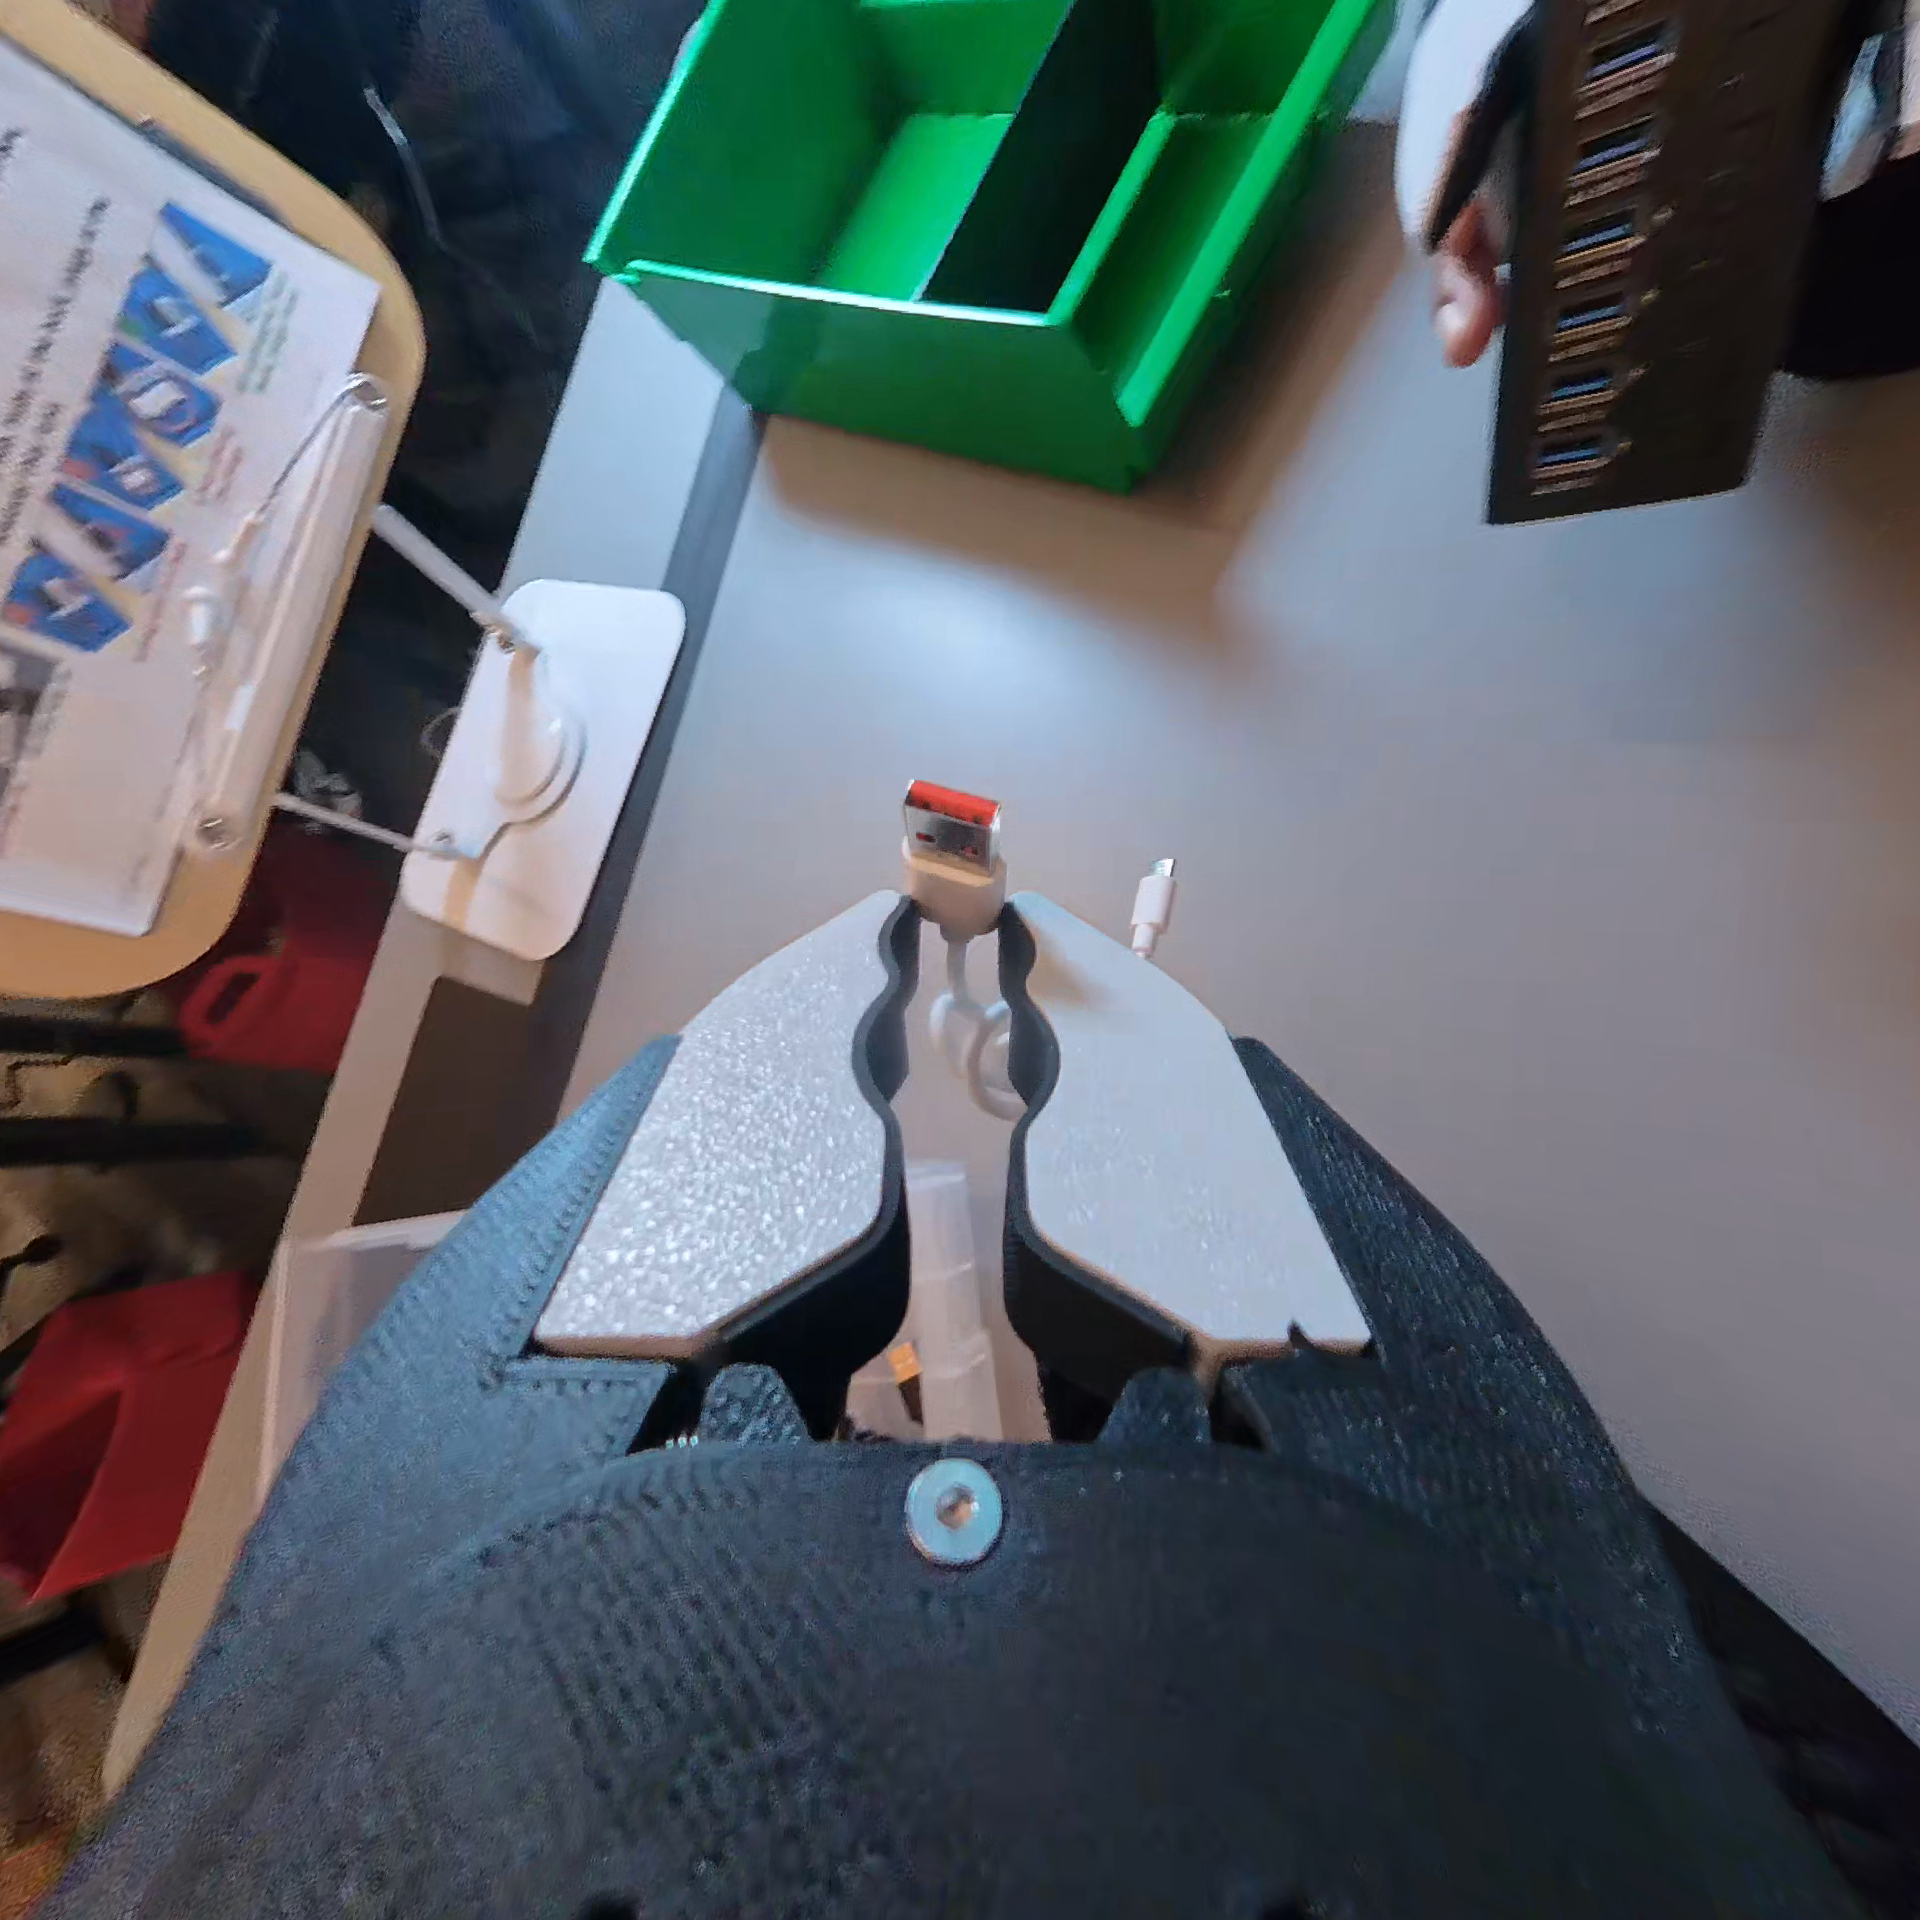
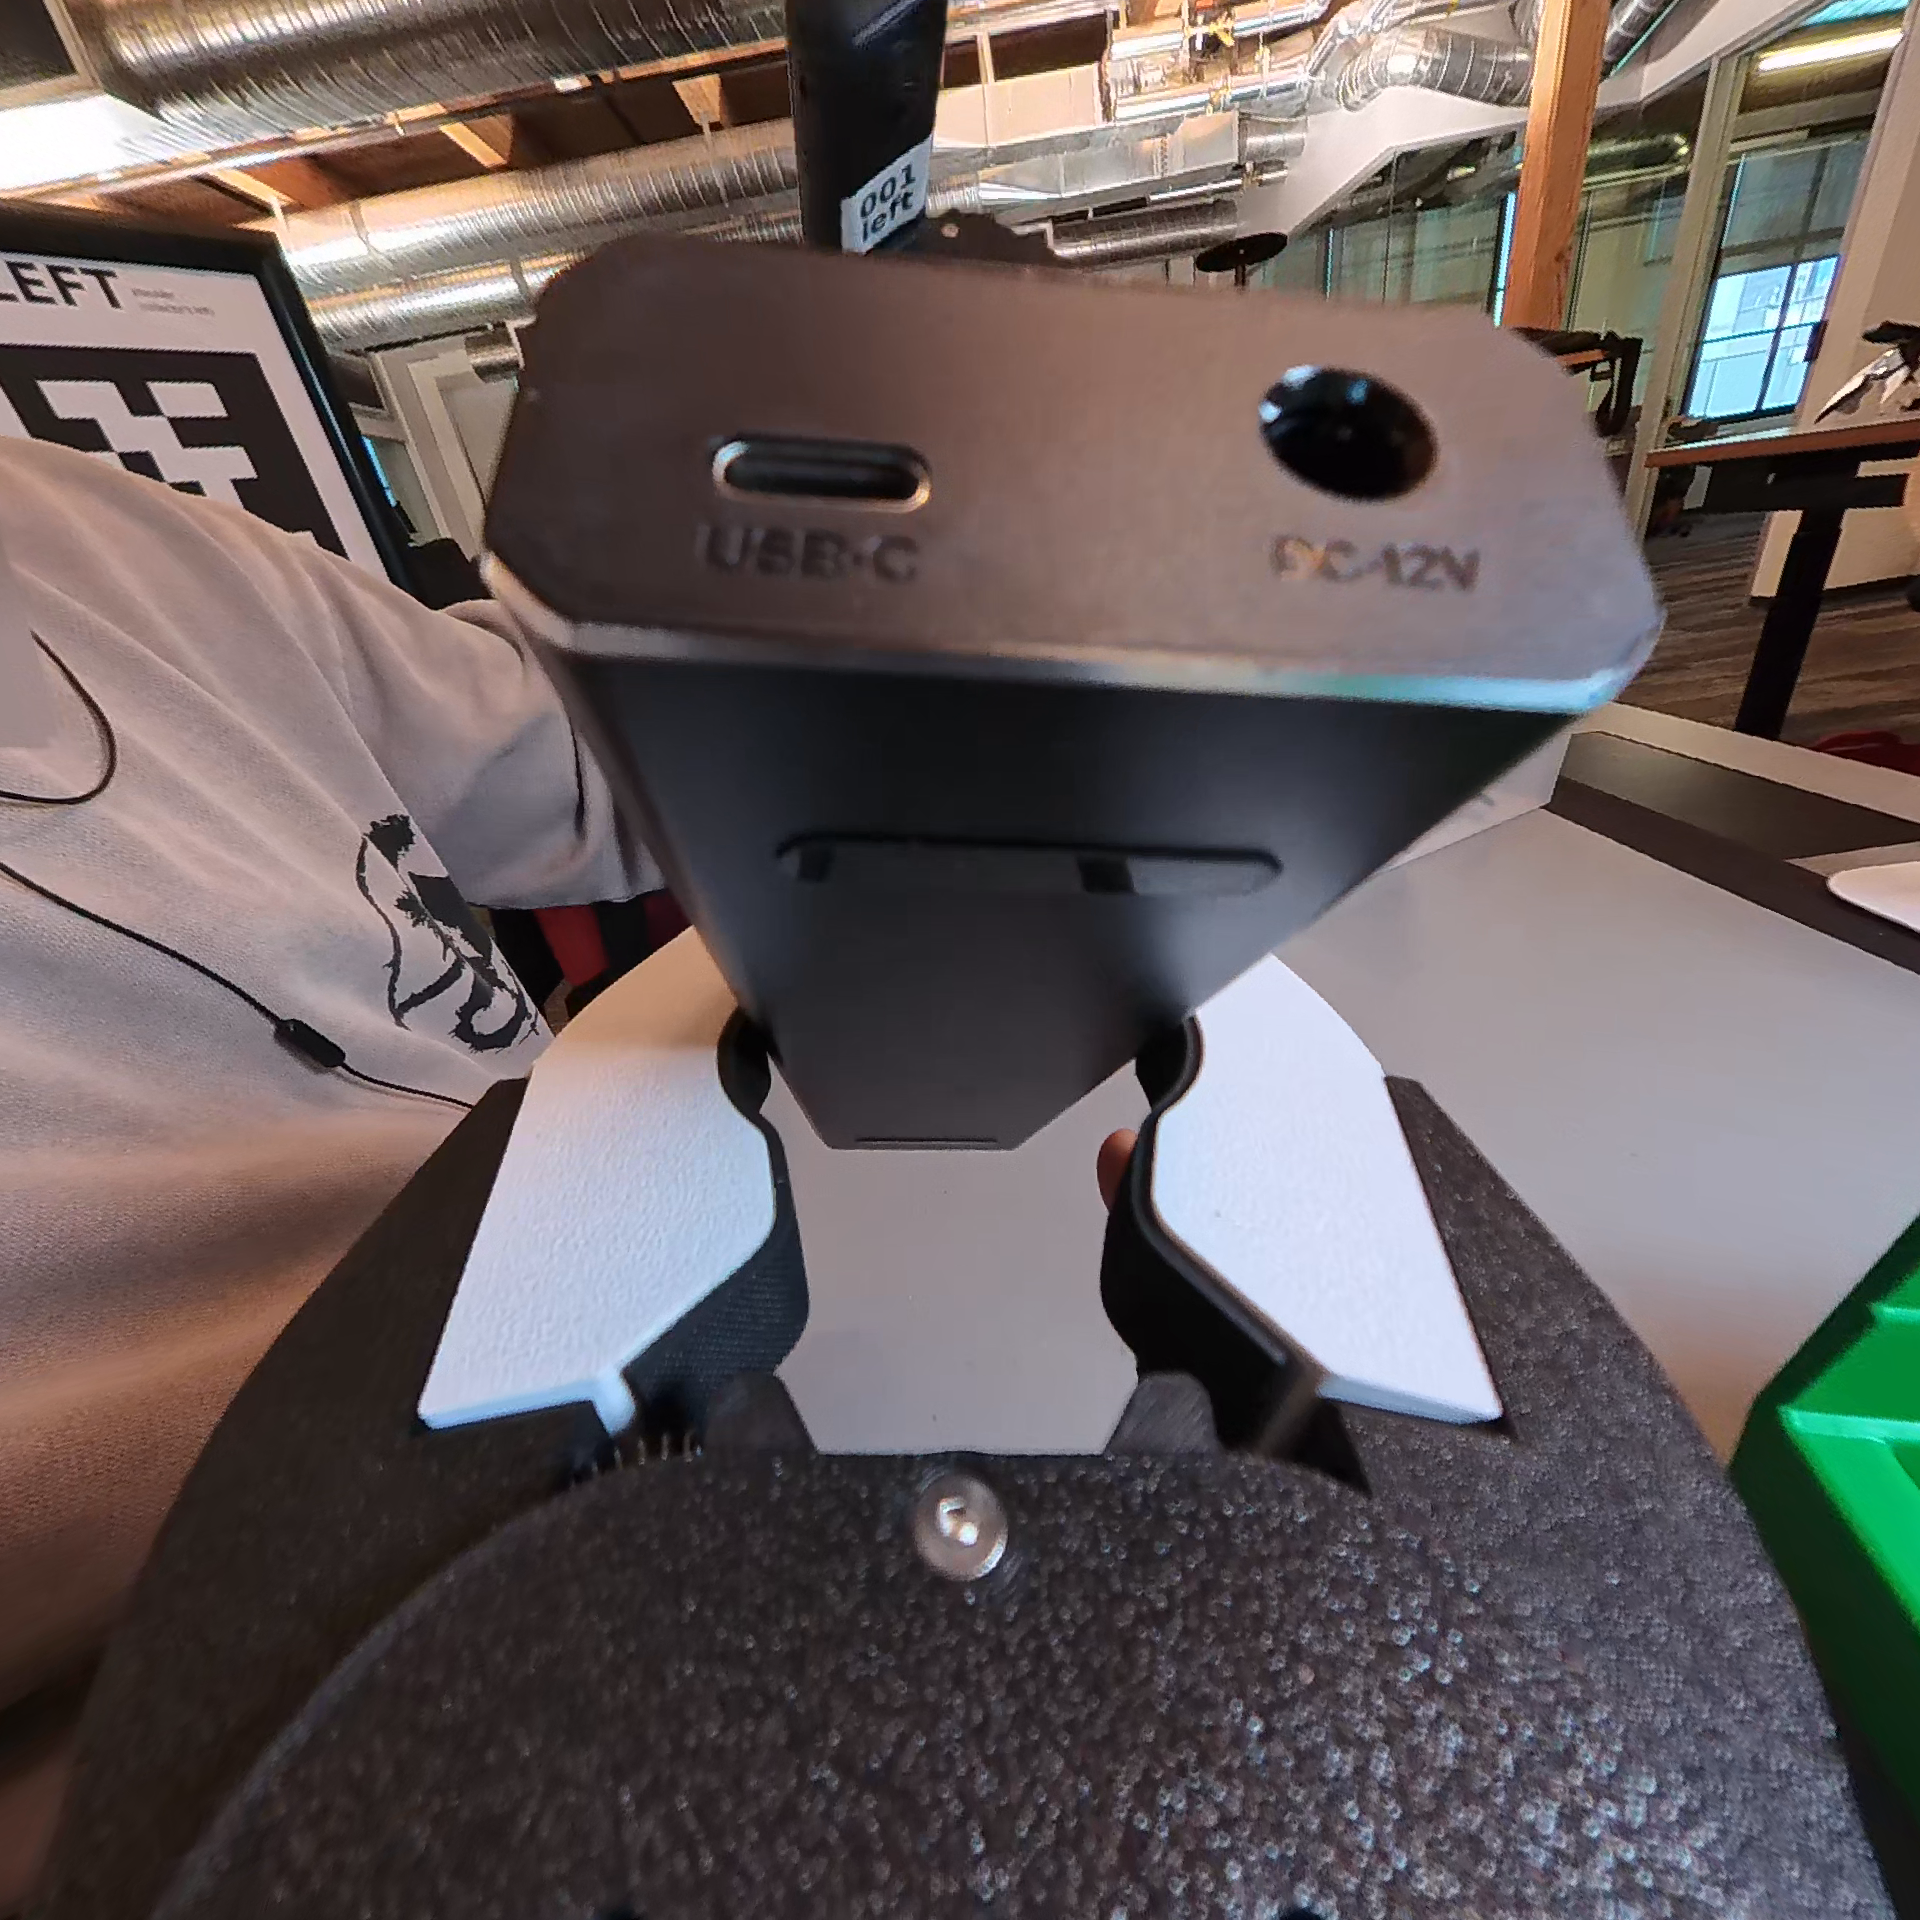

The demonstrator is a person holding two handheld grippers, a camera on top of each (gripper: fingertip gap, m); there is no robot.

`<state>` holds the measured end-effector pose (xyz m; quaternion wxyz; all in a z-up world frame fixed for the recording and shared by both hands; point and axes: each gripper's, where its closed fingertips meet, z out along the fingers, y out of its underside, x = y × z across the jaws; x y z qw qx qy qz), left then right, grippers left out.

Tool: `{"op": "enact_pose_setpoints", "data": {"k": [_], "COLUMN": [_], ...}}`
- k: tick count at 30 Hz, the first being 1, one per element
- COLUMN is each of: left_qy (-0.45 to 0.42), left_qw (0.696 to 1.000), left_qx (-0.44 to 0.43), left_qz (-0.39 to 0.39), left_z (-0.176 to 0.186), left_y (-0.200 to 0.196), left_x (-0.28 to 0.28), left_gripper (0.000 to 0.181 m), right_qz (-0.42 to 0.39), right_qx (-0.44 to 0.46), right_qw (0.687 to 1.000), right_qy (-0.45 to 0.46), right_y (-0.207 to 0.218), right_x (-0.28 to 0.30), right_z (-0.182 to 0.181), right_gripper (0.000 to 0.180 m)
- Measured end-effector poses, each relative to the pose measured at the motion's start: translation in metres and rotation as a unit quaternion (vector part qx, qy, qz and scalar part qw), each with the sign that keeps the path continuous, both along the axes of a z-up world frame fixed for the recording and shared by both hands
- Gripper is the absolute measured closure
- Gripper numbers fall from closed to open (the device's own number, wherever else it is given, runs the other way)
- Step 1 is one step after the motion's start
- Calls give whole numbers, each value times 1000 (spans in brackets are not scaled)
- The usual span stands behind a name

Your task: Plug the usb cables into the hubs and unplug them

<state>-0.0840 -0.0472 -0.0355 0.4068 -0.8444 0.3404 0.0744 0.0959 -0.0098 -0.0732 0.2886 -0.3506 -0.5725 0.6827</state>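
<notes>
My left gripper (image 1: 954, 909) is shut on the white USB cable's plug (image 1: 953, 844). Its metal end with a red insert points forward, above the grey table (image 1: 1403, 831). The cable's small far-end connector (image 1: 1155, 902) lies on the table just right of the fingers. My right gripper (image 2: 956, 1049) is shut on the lower end of a dark metal USB hub (image 2: 1039, 665), held up with its end face toward the camera. The hub also shows in the left wrist view (image 1: 1631, 281) at the upper right, its row of ports facing me, well apart from the plug.
A green divided bin (image 1: 966, 239) stands at the table's far edge; its corner shows in the right wrist view (image 2: 1849, 1382). A white stand base (image 1: 551, 758) sits at the table's left edge. A side table with a printed sheet (image 1: 135, 499) is at left. A person's torso (image 2: 208, 883) is left of the hub.
</notes>
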Motion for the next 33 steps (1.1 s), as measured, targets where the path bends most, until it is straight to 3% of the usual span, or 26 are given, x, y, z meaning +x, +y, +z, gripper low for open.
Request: {"op": "enact_pose_setpoints", "data": {"k": [1,4,9,13,17,23,25,27,30,33], "left_qy": [-8,-35,-50,-78,-82,-88,-107,-113,-118,-92], "left_qw": [1000,997,981,972,981,994,991,991,984,978], "left_qx": [-8,-48,-163,-195,-155,38,36,-20,-129,-189], "left_qz": [-12,-46,-91,-103,-85,52,77,75,37,-15], "left_z": [-4,-24,-101,-142,-130,-55,-61,-93,-145,-159], "left_y": [-1,-3,-6,1,21,63,55,32,-16,-54], "left_x": [8,32,68,85,77,17,9,14,37,53], "left_gripper": [165,165,165,165,165,163,162,162,152,151], "right_qz": [0,0,-2,-11,-20,-33,-37,-40,-42,-43], "right_qx": [0,2,17,25,20,22,24,27,26,16], "right_qw": [1000,1000,1000,999,999,999,998,998,998,998], "right_qy": [-1,-5,-21,-26,-29,-36,-35,-34,-34,-38], "right_y": [0,-1,-3,-1,4,9,9,10,11,14], "right_x": [0,-1,-4,-5,-6,-8,-8,-7,-7,-9], "right_z": [0,-3,-10,-12,-13,-14,-13,-12,-12,-13], "right_gripper": [109,109,109,109,109,109,109,109,109,109]}}
